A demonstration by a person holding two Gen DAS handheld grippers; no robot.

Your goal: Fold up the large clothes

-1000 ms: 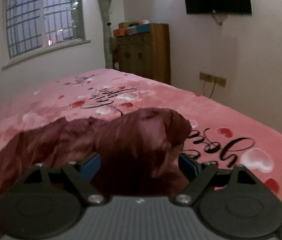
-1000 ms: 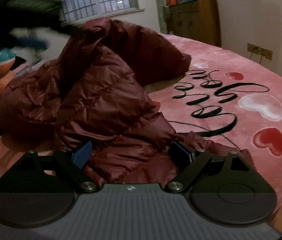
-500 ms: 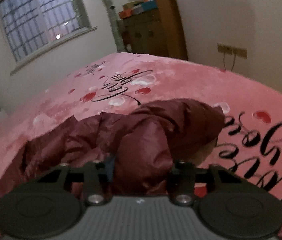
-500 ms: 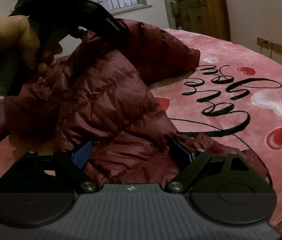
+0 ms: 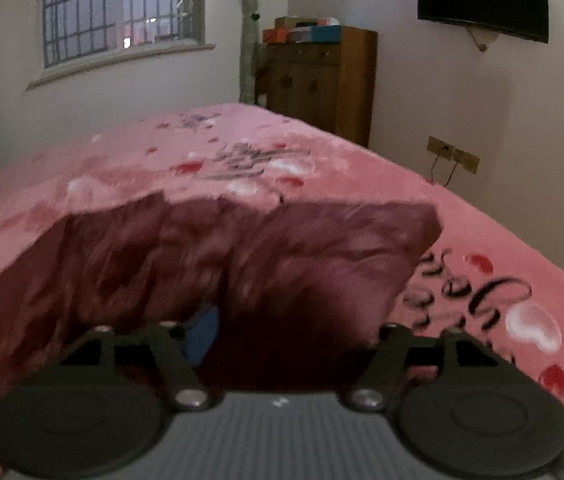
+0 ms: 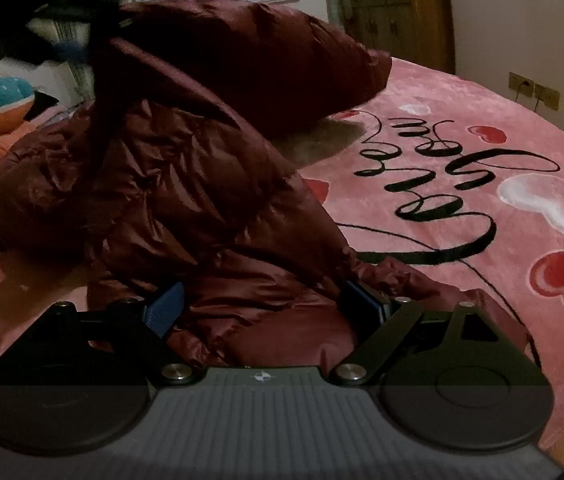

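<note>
One maroon jacket (image 6: 202,200), illegible blanket script (image 6: 434,254).

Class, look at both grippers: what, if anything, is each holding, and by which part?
The right gripper stands open around the maroon puffer jacket's near edge; the left gripper's hold cannot be told.

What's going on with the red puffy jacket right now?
Left tool jaws just reopened, jacket fabric bunched between. Right tool open around jacket's near edge. Jacket heaped, unfolded, on pink blanket. Nothing blocking.

Dim indoor light, faint dusk glow from barred window (image 5: 122,12) upper left. Left wrist view motion-blurred throughout. Right wrist view sharper; upper-left corner smeared dark. Fisheye bending, black vignette at corners. Sheen on shiny maroon quilted jacket (image 6: 186,184).
</note>
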